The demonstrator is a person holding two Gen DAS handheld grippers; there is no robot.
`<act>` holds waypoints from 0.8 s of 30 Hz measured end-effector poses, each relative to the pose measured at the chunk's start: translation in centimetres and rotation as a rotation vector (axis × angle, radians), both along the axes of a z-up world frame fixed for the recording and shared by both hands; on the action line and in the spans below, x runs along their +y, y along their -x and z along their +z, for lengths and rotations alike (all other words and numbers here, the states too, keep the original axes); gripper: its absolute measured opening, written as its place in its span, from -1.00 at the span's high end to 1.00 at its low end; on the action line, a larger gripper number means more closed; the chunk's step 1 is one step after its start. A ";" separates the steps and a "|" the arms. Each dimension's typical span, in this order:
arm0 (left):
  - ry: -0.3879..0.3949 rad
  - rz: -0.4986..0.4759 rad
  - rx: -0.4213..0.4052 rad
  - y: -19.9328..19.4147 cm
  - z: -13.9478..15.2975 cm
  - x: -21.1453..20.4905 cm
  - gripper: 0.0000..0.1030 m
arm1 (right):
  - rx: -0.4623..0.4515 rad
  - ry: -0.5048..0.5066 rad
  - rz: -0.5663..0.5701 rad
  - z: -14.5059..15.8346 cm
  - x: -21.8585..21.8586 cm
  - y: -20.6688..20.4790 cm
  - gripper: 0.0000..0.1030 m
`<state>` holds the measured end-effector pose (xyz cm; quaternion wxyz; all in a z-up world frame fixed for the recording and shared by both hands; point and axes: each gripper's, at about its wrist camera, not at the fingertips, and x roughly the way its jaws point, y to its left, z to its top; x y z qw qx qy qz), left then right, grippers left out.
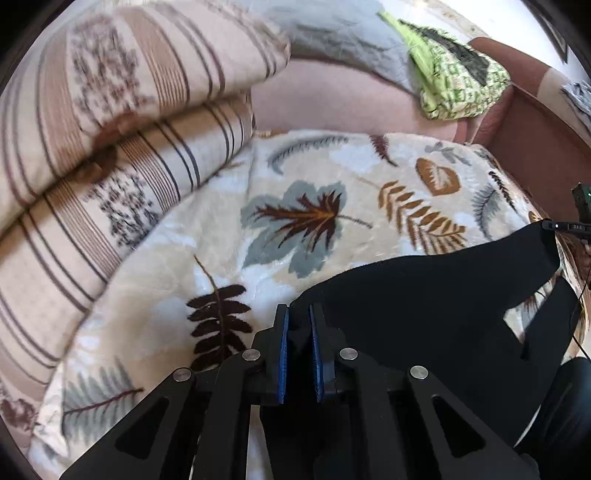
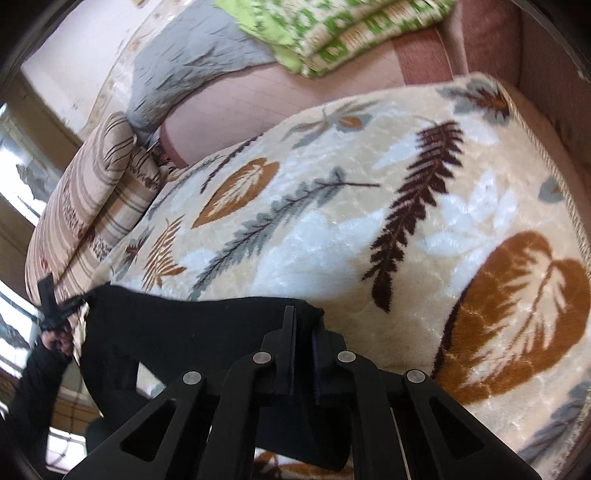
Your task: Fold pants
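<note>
Both tongs — left tongs (image 1: 299, 314), right tongs (image 2: 303, 317) — pinch the black pants (image 1: 424, 295), stretched between them over the blanket (image 1: 229, 236).

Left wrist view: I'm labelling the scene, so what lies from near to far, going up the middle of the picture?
Left gripper shut on the black pants → leaf-print blanket → bare pink sofa back → grey quilted cover.

One black pants (image 1: 436, 295), two tools (image 1: 299, 314) (image 2: 303, 325), one leaf blanket (image 1: 314, 177), two striped cushions (image 1: 122, 92), one green cloth (image 1: 461, 85).
</note>
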<state>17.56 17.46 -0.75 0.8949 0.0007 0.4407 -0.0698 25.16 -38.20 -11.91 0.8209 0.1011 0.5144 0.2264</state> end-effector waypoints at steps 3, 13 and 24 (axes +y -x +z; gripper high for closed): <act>-0.032 -0.015 -0.069 3.5 2.2 -1.0 0.82 | -0.038 0.036 0.062 1.3 0.5 1.8 0.90; -0.121 -0.032 -0.177 17.4 3.6 -2.1 0.83 | -0.152 0.119 0.245 4.1 0.5 12.8 0.91; 0.034 0.061 -0.116 27.3 0.4 0.9 0.36 | -0.097 0.180 0.299 0.0 -1.1 20.5 0.88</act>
